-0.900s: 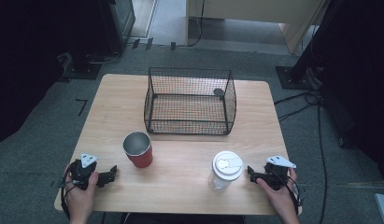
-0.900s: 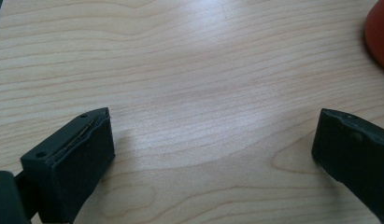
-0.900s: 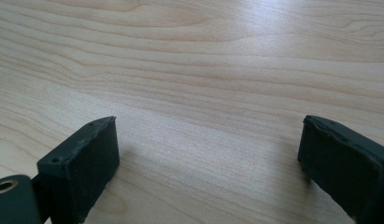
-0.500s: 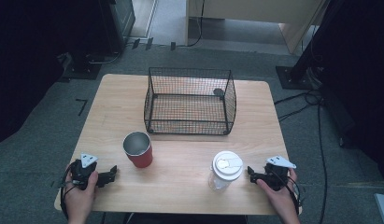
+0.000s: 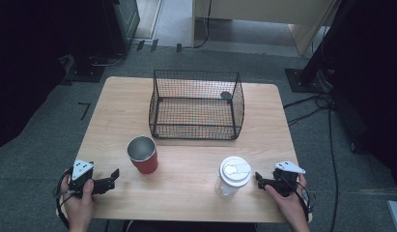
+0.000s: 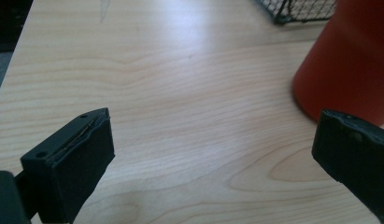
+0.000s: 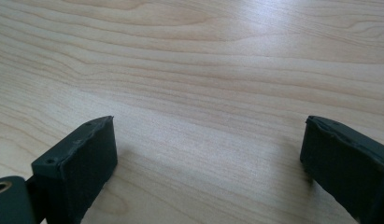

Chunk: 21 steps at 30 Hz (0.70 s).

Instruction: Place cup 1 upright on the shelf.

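Currently, two grippers are rested on the near edge of a light wooden bench (image 5: 114, 111), each held in a hand. The left gripper (image 5: 111, 178) is seen at the near left corner in the high view, gripped by the left hand (image 5: 80, 205), with its jaws pointed toward the middle of the bench. In the left gripper view the two black jaws are spread wide apart, with bare wood between them and nothing grasped. A red cup (image 5: 142, 154) with a metal-lined inside stands upright just ahead of and beside this gripper, apart from it; in the left gripper view its red wall (image 6: 348, 60) is seen behind the right-hand jaw, not between the jaws.

The right gripper (image 5: 259, 181) is held by the right hand (image 5: 290, 203) at the near right edge. Its jaws are released as well: in the right gripper view they are set far apart over bare wood grain, and nothing is clasped. A clear cup with a white lid (image 5: 233, 175) stands upright just beside this gripper's tips in the high view; whether the tips touch it cannot be told.

A black wire basket (image 5: 196, 128) is placed at the far middle of the bench, well apart from both grippers. A small dark round piece (image 5: 226, 95) is seen at its far right wall.
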{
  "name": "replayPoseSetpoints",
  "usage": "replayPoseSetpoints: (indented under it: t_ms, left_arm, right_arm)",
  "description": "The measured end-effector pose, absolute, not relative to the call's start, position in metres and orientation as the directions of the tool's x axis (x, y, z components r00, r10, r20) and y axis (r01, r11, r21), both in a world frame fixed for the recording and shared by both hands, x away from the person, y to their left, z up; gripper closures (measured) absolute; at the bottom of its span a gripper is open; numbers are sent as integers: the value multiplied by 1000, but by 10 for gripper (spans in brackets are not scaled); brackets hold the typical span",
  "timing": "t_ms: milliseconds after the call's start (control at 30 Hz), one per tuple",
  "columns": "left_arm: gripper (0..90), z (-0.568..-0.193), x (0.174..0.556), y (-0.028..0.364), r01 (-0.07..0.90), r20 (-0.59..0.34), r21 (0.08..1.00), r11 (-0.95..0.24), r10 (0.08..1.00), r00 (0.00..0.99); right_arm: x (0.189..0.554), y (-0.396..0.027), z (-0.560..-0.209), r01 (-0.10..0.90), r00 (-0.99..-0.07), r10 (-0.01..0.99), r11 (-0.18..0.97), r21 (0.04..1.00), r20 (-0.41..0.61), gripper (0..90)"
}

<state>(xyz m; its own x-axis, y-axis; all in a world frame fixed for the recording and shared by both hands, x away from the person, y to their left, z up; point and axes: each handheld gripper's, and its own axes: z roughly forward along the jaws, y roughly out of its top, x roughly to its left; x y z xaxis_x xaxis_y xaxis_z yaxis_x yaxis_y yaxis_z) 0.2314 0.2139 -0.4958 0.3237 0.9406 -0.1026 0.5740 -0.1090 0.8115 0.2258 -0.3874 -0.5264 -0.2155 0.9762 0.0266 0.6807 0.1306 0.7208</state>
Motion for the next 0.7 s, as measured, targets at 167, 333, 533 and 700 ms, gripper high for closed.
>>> replayPoseSetpoints:
  t_ms: [167,333,533,700]
  left_arm:
    - [0,-491,227,207,554,-127,826,-101,925,358]
    - [0,-489,227,201,549,-123,828,-117,917,380]
    - [0,-484,225,189,529,-120,839,-132,901,416]
    - [0,-481,225,182,517,-113,843,-149,890,441]
  right_arm:
    - [227,-386,-526,681,-216,976,132,720,25,33]
    - [228,-386,-526,681,-214,976,131,720,26,32]
    - [228,-386,-526,681,-215,976,131,720,25,32]
    - [228,-386,-526,681,-214,976,131,720,26,32]
